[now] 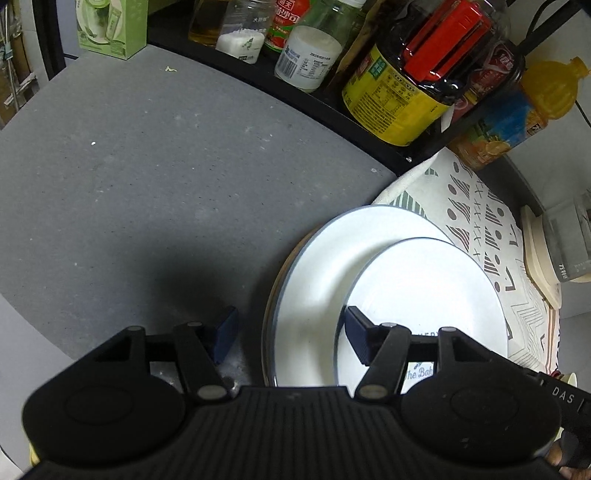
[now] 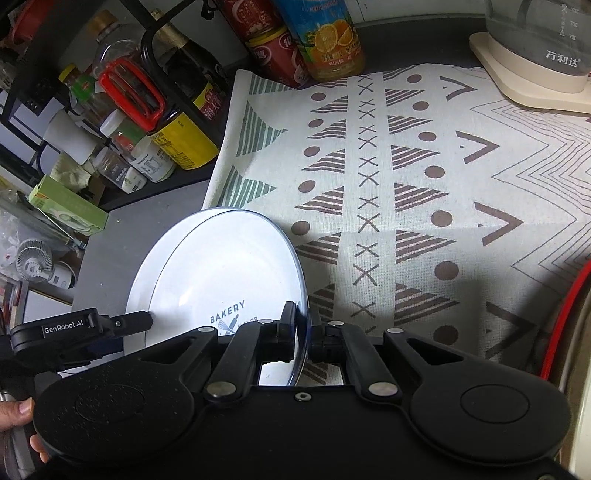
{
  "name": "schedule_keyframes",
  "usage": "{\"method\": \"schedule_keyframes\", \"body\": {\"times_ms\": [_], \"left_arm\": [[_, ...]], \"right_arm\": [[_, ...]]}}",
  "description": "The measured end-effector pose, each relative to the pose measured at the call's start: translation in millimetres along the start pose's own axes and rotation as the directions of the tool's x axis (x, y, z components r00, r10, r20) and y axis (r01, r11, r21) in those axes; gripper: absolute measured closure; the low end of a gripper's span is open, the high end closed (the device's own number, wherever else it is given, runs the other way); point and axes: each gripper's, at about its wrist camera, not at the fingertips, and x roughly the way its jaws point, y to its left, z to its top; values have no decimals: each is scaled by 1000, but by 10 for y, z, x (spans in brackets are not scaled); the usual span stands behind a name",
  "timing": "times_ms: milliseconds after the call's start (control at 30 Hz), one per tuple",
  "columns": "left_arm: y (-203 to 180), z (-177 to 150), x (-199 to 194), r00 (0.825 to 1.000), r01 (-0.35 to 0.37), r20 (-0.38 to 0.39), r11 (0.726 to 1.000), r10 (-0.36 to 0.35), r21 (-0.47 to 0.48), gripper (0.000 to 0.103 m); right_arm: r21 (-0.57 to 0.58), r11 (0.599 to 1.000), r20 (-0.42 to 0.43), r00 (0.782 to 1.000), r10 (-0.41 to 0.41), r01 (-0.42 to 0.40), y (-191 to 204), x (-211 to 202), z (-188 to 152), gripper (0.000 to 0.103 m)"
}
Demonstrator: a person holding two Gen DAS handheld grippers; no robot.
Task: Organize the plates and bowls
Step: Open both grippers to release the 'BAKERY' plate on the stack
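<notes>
A small white plate printed "BAKERY" lies tilted on a larger white plate, whose edge shows to its left. Both sit where the grey counter meets the patterned cloth. My right gripper is shut on the small plate's near right rim. My left gripper stands open. Its left pad hangs over the counter and its right pad over the small plate. The larger plate's rim lies between them, untouched. In the right wrist view the left gripper is at the plates' left.
A black rack of bottles and jars runs along the back, with a green box at its left end. An orange juice bottle and a kettle on its base stand behind the cloth. A red rim curves at far right.
</notes>
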Motion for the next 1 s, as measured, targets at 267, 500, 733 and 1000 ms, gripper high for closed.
{"method": "schedule_keyframes", "body": {"times_ms": [267,500,733,1000], "left_arm": [[-13,-9,29,1000,17,-20,1000,-17,6,45],[31,-5,51,998,55,-18,998,-56,-24,59],[84,8,5,998,67,-4,997,-68,-44,66],[146,13,-44,997,73,-2,995,-73,-62,73]], "right_arm": [[1,1000,-7,1000,-11,11,24,42,16,96],[7,1000,-32,999,-23,23,38,134,10,91],[2,1000,-52,998,-23,23,64,214,-17,87],[7,1000,-65,998,-18,18,98,243,-12,80]]}}
